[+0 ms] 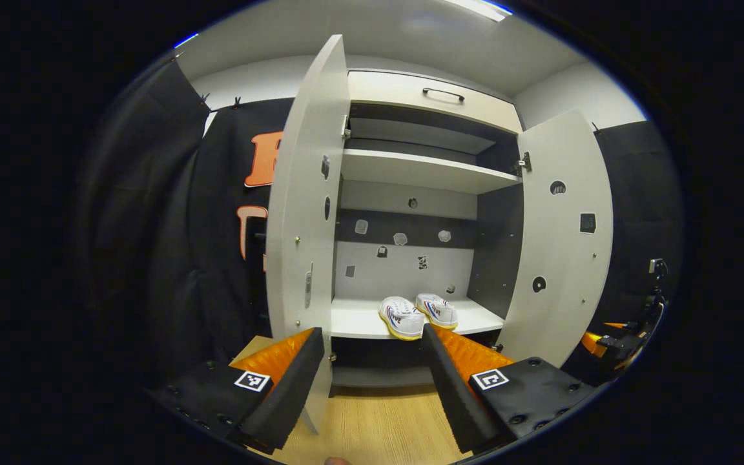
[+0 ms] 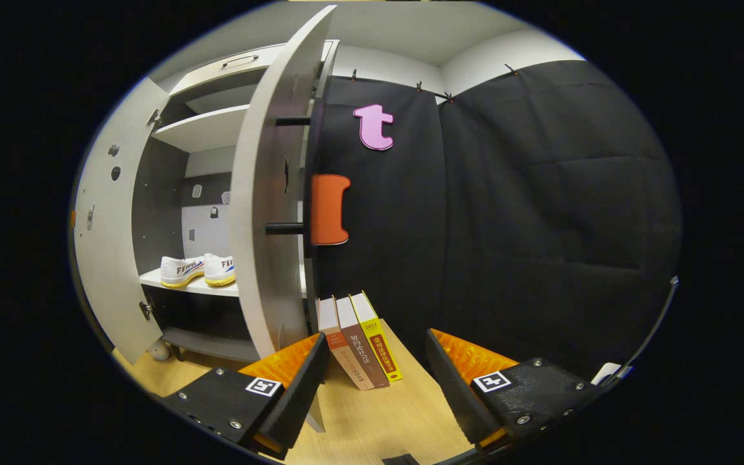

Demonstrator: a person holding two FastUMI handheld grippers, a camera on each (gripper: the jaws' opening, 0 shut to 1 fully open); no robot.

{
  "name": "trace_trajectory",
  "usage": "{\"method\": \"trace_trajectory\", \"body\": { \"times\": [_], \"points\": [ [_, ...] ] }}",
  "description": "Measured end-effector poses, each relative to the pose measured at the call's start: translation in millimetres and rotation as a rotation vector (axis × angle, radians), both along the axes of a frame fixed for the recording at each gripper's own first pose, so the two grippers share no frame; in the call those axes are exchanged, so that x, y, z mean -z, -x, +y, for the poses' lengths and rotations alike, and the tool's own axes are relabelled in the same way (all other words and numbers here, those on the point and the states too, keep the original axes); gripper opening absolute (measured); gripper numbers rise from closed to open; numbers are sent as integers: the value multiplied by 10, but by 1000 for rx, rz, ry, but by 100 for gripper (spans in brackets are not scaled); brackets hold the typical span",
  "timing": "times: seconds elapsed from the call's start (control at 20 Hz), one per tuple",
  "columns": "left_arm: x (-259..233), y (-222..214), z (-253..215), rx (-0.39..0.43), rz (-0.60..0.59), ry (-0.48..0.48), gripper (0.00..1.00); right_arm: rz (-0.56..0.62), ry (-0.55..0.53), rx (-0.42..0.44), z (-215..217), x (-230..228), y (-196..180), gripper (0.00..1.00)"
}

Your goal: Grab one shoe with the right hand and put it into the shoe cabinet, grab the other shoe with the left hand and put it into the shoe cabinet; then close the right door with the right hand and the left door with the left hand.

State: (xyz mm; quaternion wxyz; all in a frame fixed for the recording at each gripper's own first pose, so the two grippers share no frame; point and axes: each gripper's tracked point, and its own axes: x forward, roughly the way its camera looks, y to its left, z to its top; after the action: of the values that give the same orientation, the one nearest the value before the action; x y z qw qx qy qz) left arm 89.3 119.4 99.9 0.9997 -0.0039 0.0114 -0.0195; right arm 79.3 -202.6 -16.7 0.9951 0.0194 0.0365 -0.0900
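Observation:
Two white shoes (image 1: 418, 314) with yellow soles rest side by side on the lower shelf (image 1: 359, 320) of the white shoe cabinet, and they also appear as the shoes (image 2: 196, 270) in the right gripper view. Both cabinet doors stand open: the left door (image 1: 304, 219) and the right door (image 1: 562, 239). My left gripper (image 1: 372, 339) is open and empty, hovering in front of the cabinet, its left finger close to the left door's edge. My right gripper (image 2: 375, 345) is open and empty, beside the right door (image 2: 268, 194), which I see edge-on.
Three books (image 2: 359, 339) lean upright on the wooden floor (image 2: 378, 413) just right of the right door, against the black cloth wall. A drawer with a dark handle (image 1: 443, 94) tops the cabinet. An upper shelf (image 1: 423, 171) is bare.

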Motion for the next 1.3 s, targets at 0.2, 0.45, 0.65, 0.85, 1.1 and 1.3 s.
{"method": "trace_trajectory", "body": {
  "times": [0.2, 0.45, 0.65, 0.85, 1.1, 1.3],
  "points": [
    [38, 173, 320, -56, -7, -18, 98, 3, 7, -34, 94, 28, -149, 93],
    [34, 326, 624, -108, -17, -33, 99, -7, 14, -43, 131, 13, -151, 91],
    [35, 400, 832, -142, -20, -49, 97, -5, 17, -88, 303, 11, -158, 89],
    [12, 441, 953, -163, -32, -43, 98, -1, 0, -163, 635, 27, -202, 89],
    [59, 432, 1006, -186, -28, -37, 96, 1, -3, -280, 1166, 24, -342, 89],
    [89, 450, 1080, -206, -31, -41, 97, -4, 8, -335, 1492, 7, -486, 89]
  ]
}}
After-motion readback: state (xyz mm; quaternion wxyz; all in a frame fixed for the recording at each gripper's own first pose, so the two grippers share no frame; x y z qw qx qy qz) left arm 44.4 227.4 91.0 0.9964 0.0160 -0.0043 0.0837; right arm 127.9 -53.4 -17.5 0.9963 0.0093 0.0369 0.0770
